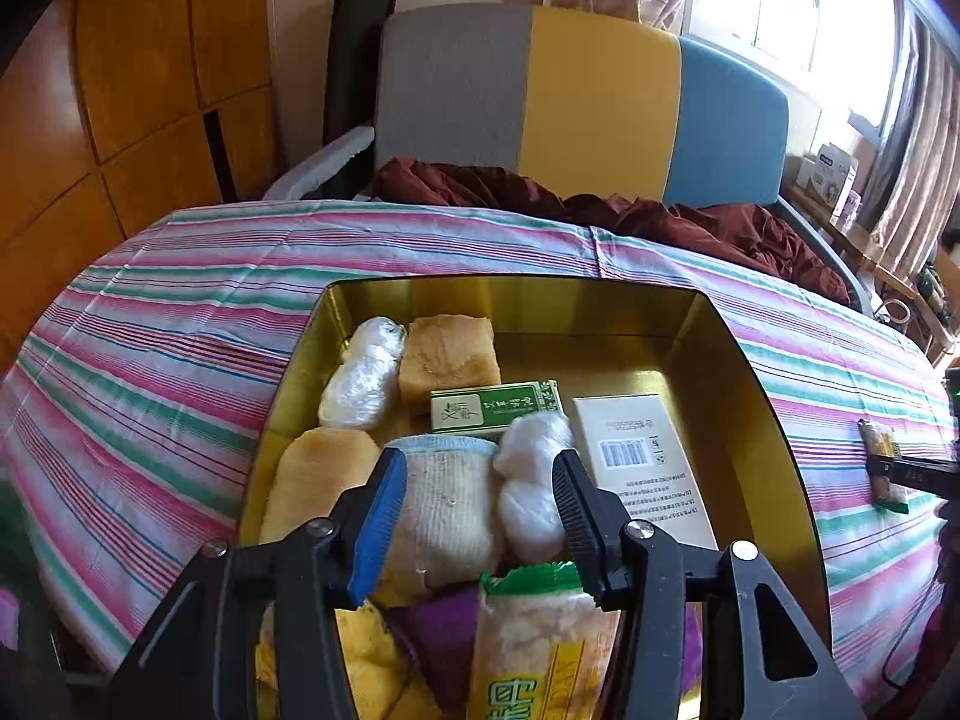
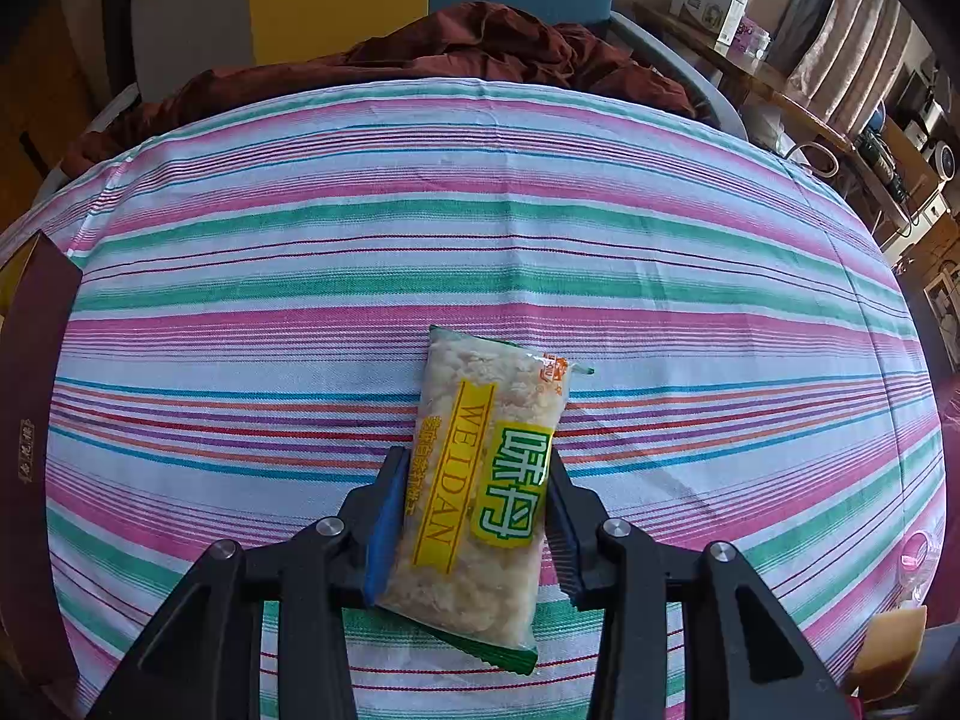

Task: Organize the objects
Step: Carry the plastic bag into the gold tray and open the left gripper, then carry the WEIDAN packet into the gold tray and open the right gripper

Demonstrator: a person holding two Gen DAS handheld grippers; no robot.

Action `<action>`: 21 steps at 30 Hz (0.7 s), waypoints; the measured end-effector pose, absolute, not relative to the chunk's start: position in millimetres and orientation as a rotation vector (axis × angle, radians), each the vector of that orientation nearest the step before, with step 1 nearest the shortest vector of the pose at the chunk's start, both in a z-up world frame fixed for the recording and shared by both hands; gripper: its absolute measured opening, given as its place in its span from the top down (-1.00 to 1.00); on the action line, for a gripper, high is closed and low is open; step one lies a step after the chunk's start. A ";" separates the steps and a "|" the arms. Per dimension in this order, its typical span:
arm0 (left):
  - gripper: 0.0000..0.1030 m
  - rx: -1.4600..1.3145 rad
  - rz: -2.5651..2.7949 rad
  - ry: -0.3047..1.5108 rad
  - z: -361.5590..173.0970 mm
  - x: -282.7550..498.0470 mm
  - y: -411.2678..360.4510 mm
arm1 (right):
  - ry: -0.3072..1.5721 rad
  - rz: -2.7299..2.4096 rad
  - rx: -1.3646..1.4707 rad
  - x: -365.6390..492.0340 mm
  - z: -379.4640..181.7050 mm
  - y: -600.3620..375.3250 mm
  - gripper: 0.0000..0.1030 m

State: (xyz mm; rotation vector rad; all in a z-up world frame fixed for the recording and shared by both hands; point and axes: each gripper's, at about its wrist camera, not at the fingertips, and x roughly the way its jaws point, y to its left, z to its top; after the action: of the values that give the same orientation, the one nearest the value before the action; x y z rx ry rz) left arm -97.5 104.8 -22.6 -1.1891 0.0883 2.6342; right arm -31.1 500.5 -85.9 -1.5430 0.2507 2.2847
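Snacks and soft things fill the gold tin (image 1: 774, 420) on the striped cloth (image 1: 180, 300). The left gripper (image 1: 474, 516) hangs over the tin with its jaws apart, holding nothing. A snack bag (image 1: 540, 642) lies in the tin just below it. The right gripper (image 2: 471, 516) squeezes another snack packet (image 2: 486, 480), which lies on the cloth.

The bed sheet (image 2: 480, 228) is striped pink, green, white and blue. The tin (image 1: 774, 432) is gold inside, holding a green box (image 1: 495, 408), a white box (image 1: 642, 468) and a purple cloth (image 1: 444, 630). The snack packet (image 2: 480, 492) is clear with yellow and green labels.
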 end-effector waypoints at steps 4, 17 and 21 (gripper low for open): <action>-0.02 -1.168 2.653 0.086 -17.2 -88.9 97.3 | 0.244 2.283 -1.542 -31.1 -87.1 500.5 0.18; -0.16 -1.078 2.725 0.084 1.4 -60.0 72.6 | 0.238 2.296 -1.545 -33.6 -88.2 496.9 0.18; -0.21 -1.073 2.727 0.067 3.1 -54.1 64.4 | 0.249 2.353 -1.538 -36.7 -75.9 483.5 0.18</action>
State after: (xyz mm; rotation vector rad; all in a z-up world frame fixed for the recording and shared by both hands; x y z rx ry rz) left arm -54.1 64.4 3.1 -1.0734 0.0667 2.7274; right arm -36.7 483.5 -75.9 -1.5382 0.2494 2.3529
